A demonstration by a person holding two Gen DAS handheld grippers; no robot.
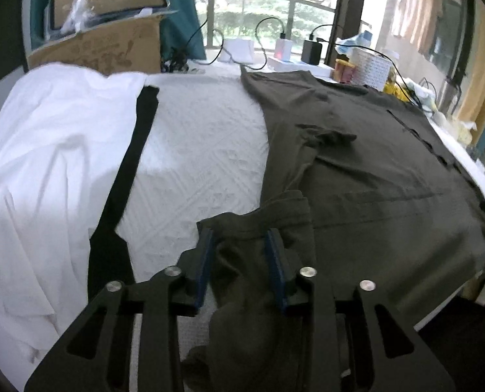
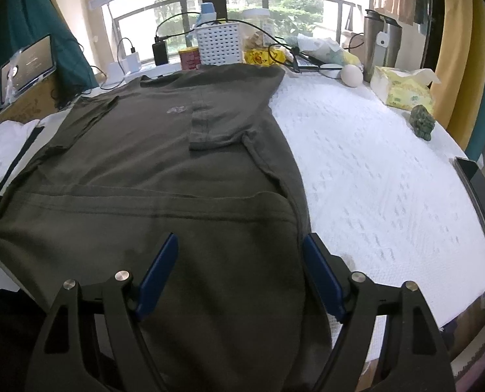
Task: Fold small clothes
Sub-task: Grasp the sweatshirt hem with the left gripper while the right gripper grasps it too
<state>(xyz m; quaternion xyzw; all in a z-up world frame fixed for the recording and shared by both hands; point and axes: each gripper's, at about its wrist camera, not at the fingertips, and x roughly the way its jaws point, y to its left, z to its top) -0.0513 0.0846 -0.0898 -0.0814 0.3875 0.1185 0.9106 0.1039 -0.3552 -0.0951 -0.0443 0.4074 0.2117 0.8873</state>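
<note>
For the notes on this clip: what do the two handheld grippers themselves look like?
Both look alike. The left gripper and the right gripper each have a matte black frame with triangular cut-outs, round silver pivot bolts, and two flat fingers faced with blue pads. No cables or markings show on either, and no hand or sleeve is in view.
</note>
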